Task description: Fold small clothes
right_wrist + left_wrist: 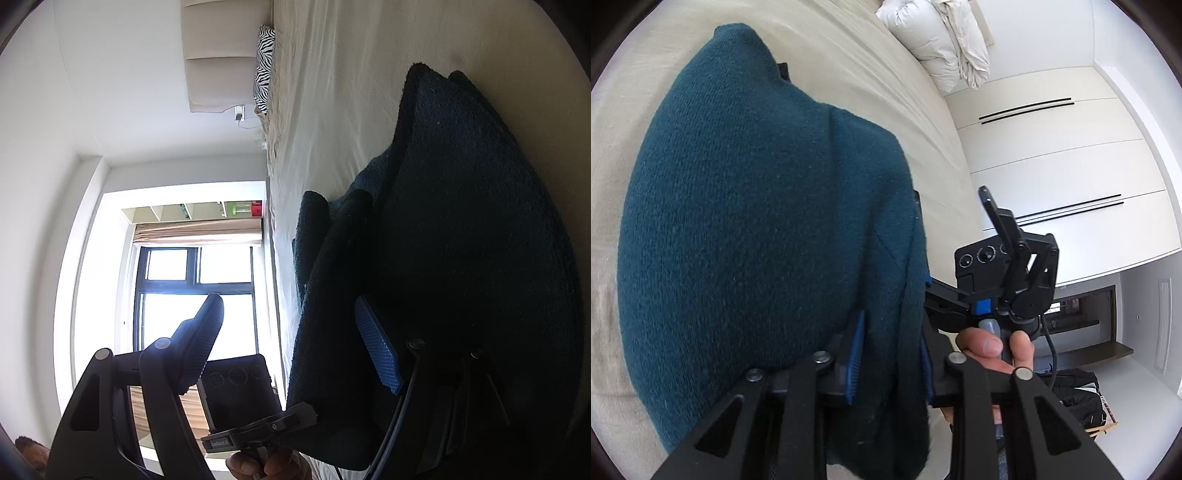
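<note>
A dark teal knit garment point(757, 221) lies on the cream bed point(849, 74), folded over itself. My left gripper point(890, 358) has its blue-padded fingers closed on a fold of the garment's near edge. In the left wrist view the right gripper point(1001, 236) is seen beside the garment, held in a hand, one finger raised. In the right wrist view the garment point(461, 221) fills the right side. My right gripper point(295, 347) stands wide open; one blue pad point(378, 350) lies against the cloth, the other finger point(201, 343) is off in the air.
A white duvet pile point(938, 40) lies at the far end of the bed. White wardrobe doors point(1071, 158) stand beyond. A zebra-print pillow point(264, 66) leans by the headboard point(218, 62). A window point(195, 288) faces the bed's side.
</note>
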Motion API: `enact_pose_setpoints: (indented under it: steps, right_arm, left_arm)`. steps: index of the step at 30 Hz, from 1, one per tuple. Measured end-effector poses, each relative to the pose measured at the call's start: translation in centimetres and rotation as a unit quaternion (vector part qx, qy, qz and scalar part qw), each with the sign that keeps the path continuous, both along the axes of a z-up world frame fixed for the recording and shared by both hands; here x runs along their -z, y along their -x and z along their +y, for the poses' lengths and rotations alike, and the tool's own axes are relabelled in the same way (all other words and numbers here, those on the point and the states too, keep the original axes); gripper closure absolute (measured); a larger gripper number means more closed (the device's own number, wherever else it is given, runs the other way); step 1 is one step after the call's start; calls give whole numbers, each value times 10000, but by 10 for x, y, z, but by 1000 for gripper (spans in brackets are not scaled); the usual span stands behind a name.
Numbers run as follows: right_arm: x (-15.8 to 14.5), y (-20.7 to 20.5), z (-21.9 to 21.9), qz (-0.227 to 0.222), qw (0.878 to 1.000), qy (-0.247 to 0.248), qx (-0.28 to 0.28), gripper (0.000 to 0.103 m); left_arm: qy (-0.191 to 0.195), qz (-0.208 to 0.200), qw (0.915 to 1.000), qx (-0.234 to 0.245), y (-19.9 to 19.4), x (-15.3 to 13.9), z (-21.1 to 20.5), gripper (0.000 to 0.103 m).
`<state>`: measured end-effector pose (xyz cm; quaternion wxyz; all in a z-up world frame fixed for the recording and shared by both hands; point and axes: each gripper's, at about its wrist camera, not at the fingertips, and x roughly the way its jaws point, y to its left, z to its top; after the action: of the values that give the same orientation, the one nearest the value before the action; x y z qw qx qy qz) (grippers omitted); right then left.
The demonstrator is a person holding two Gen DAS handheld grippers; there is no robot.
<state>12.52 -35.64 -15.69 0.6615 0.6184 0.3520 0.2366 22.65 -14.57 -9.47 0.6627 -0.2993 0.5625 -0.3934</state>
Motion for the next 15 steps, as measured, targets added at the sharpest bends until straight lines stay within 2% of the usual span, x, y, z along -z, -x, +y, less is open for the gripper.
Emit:
enact_pose_setpoints:
  steps: [1, 3, 6, 7, 10, 12, 13, 15]
  right_arm:
    - [-2, -4, 2, 1, 10000, 89, -43, 30]
    - [-8, -9, 7, 16, 9993, 349, -167, 29]
    - [-13, -20, 12, 157, 9962, 800, -296, 29]
    - [-13, -23, 17, 250, 9941, 985, -388, 29]
    - [-16, -36, 26, 381, 9861, 1467, -685, 32]
    - [-17, -44, 35, 470, 9774, 1872, -863, 47]
    - [-17, -49, 40, 538, 9728, 2044, -944, 51]
    - [-17, -54, 46, 640, 9630, 2408, -1026, 69]
  left_arm:
    - [52, -53, 10000, 38, 5, -5, 4, 46]
    - [188, -209, 9995, 153, 12, -18, 6, 33]
    - [409, -432, 9977, 317, 26, -30, 16, 33]
    - [372, -572, 9972, 296, 29, -34, 22, 33]
    - [-126, -1033, 9944, 194, 40, -42, 31, 33]
    - [-256, -1044, 9942, 105, 46, -41, 43, 33]
    - [-309, -1021, 9943, 53, 49, -39, 44, 33]
    - [-404, -1008, 9941, -37, 47, -37, 47, 33]
